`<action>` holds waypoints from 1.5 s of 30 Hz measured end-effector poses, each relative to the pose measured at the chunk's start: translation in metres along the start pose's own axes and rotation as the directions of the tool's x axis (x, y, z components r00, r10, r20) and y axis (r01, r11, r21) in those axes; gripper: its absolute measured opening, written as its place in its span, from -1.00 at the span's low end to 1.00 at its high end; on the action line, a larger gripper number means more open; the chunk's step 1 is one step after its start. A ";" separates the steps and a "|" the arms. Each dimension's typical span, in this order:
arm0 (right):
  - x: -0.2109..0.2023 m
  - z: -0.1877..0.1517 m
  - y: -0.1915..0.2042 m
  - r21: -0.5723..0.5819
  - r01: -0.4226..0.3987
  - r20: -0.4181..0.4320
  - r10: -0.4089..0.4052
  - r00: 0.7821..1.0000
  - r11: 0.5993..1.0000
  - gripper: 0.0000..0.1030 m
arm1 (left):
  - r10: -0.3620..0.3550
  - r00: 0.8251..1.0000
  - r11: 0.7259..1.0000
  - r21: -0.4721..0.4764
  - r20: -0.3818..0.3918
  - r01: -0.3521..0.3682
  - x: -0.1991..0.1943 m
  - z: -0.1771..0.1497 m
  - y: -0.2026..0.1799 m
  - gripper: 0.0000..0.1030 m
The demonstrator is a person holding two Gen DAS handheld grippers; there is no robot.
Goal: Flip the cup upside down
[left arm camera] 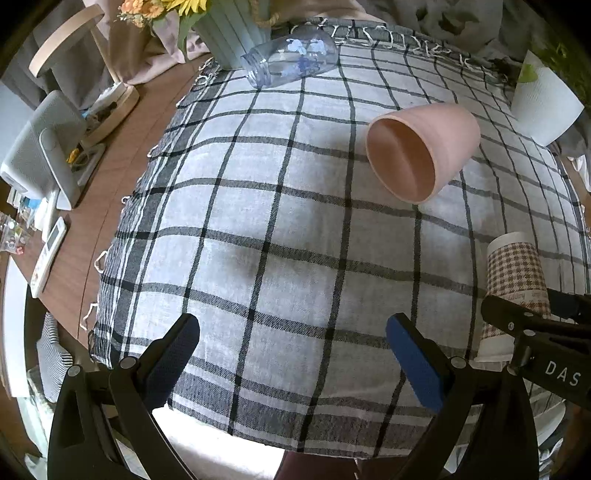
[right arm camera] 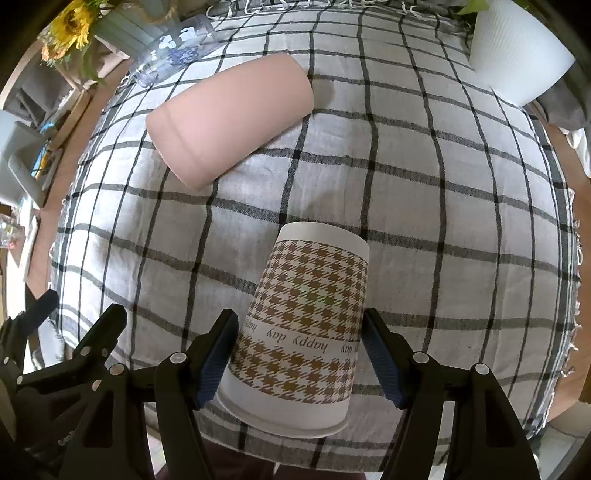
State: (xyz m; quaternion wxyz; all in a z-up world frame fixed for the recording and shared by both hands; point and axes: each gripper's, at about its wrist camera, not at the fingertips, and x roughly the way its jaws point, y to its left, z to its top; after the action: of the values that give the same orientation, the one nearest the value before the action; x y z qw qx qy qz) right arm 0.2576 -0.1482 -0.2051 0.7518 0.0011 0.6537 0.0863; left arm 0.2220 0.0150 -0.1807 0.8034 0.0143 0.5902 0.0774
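Right wrist view: the cloth [right arm camera: 424, 229], checked grey and black, spreads under and ahead of the right tongs [right arm camera: 301, 354]. Far ahead and to their right stands a white pot [right arm camera: 517, 55]. Ahead and to their left lies the pink cup [right arm camera: 229, 114] on its side, and beyond it, also on its side, a clear bottle [right arm camera: 173, 48] next to a flower vase [right arm camera: 122, 29]. The paper cup [right arm camera: 306, 325] — brown houndstooth, the words "happy day" reading inverted — sits upside down between the right tongs' fingers, rim on the cloth. The left blue pad [right arm camera: 216, 365] lies against the cup wall; the right pad seems just at its edge, and whether they press it I cannot tell.

In the left wrist view the left tongs [left arm camera: 293, 354] hang wide open over bare cloth [left arm camera: 258, 229], holding nothing. The pink cup [left arm camera: 421, 151] lies ahead and to their right, its mouth turned toward them. The paper cup [left arm camera: 515, 273] stands just to their right, with the right tongs [left arm camera: 535, 325] at it — their grip is hidden here. The bottle [left arm camera: 291, 55] lies far ahead, and a remote [left arm camera: 48, 254] lies on the bare table to the left.
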 end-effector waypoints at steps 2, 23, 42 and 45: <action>0.002 0.000 0.000 0.004 -0.006 -0.004 0.006 1.000 1.000 0.33 | -0.002 1.000 1.000 0.004 0.002 0.002 0.000 0.002 0.000 1.00; -0.101 -0.023 -0.080 0.343 -0.063 0.305 -0.048 0.951 0.937 0.51 | -0.253 0.964 0.940 0.217 -0.079 0.264 -0.042 0.049 -0.090 1.00; -0.084 -0.040 -0.163 0.523 -0.102 0.281 -0.058 0.958 0.846 0.51 | -0.218 0.932 0.924 0.246 -0.289 0.292 0.013 0.072 -0.166 0.58; -0.081 -0.039 -0.167 0.529 -0.096 0.275 -0.063 0.959 0.843 0.51 | -0.223 0.925 0.926 0.228 -0.309 0.299 0.020 0.072 -0.168 0.43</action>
State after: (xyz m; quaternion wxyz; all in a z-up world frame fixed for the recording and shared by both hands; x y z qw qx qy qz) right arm 0.2298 -0.3277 -0.1505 0.8057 0.2293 0.5378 -0.0946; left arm 0.3143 -0.1429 -0.1967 0.7063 0.0336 0.6982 -0.1115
